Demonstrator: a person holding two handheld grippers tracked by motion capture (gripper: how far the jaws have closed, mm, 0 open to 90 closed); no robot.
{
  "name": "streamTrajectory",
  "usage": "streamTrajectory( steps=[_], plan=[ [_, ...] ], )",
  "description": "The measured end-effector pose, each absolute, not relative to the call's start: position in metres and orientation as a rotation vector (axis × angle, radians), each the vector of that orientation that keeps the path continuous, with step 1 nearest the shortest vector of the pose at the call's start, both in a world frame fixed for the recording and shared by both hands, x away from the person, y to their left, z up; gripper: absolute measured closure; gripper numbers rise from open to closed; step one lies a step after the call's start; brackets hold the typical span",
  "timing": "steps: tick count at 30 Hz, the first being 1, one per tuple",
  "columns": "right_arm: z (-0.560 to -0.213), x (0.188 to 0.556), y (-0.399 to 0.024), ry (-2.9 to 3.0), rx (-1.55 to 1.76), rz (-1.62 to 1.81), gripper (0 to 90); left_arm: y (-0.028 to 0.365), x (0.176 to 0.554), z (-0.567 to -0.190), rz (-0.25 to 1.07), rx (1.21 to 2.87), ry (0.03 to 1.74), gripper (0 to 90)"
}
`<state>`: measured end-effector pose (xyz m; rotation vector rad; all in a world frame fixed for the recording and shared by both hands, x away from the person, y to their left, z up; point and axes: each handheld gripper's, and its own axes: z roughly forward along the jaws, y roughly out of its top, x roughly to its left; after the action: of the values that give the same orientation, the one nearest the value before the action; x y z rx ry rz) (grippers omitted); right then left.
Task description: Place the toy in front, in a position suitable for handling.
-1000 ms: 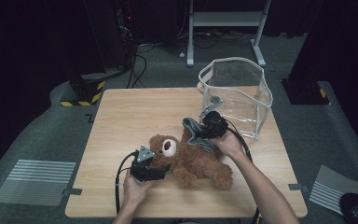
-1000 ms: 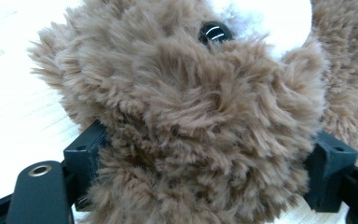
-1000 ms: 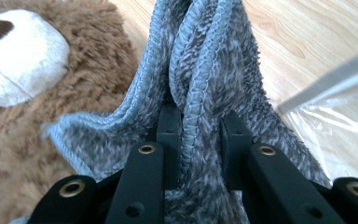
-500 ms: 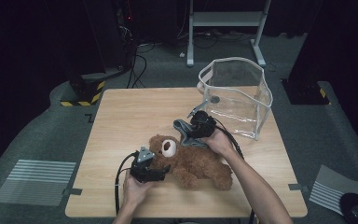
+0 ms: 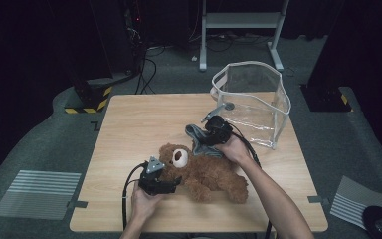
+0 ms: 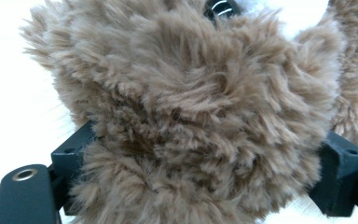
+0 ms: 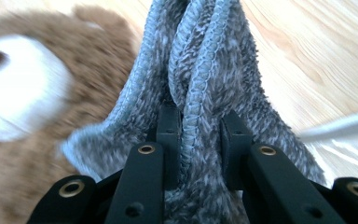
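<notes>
A brown teddy bear (image 5: 214, 174) lies on its back on the wooden table (image 5: 129, 124), its head with the white muzzle toward the left. My left gripper (image 5: 175, 180) sits at the bear's head. In the left gripper view, brown fur (image 6: 196, 107) bulges between the jaws of the left gripper (image 6: 207, 163) and touches both. These jaws have just been opening a little, with the fur still pinched. My right gripper (image 5: 205, 139) hovers just beyond the bear, shut on a grey fuzzy cloth (image 5: 195, 134). Folds of the cloth (image 7: 214, 56) are clamped in the right gripper (image 7: 198, 135).
A clear plastic bag (image 5: 251, 107) with white trim stands open at the table's far right, close behind the right hand. Cables trail from both grippers toward the near edge. The table's left half and far side are bare wood.
The right gripper has carried the grey cloth leftward, away from the bag and toward the bear's head. The left hand and the bear have stayed put.
</notes>
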<state>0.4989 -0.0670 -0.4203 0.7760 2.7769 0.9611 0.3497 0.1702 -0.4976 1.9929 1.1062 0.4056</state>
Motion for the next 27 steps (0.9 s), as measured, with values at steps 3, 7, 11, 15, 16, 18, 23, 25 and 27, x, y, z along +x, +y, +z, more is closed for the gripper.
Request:
streamTrajectory(
  steps=[3,7,11,15,16,18,23,25,27],
  plan=[
    [-0.424,0.496,-0.058,2.81,0.742,0.946,74.2,0.171,0.35,-0.498,0.404,1.993,1.106,15.2],
    [-0.43,0.501,-0.058,2.826,0.768,0.903,74.2,0.171,0.35,-0.499,0.394,1.991,1.109,15.2],
    [-0.437,0.508,-0.065,2.829,0.817,0.856,74.2,0.17,0.35,-0.499,0.392,1.99,1.113,15.2],
    [-0.438,0.512,-0.071,2.804,0.842,0.825,74.2,0.17,0.35,-0.5,0.393,1.995,1.113,15.2],
    [-0.438,0.513,-0.073,2.796,0.847,0.818,74.2,0.17,0.35,-0.5,0.394,1.998,1.112,15.2],
    [-0.438,0.514,-0.077,2.786,0.871,0.814,74.2,0.17,0.35,-0.5,0.388,1.998,1.114,15.2],
    [-0.426,0.507,-0.071,2.77,0.819,0.907,74.1,0.169,0.35,-0.501,0.394,2.012,1.111,15.2],
    [-0.424,0.504,-0.064,2.785,0.776,0.909,74.1,0.169,0.35,-0.501,0.394,2.011,1.111,15.2],
    [-0.421,0.503,-0.057,2.793,0.739,0.907,74.1,0.169,0.35,-0.501,0.388,2.009,1.115,15.2]
  ],
)
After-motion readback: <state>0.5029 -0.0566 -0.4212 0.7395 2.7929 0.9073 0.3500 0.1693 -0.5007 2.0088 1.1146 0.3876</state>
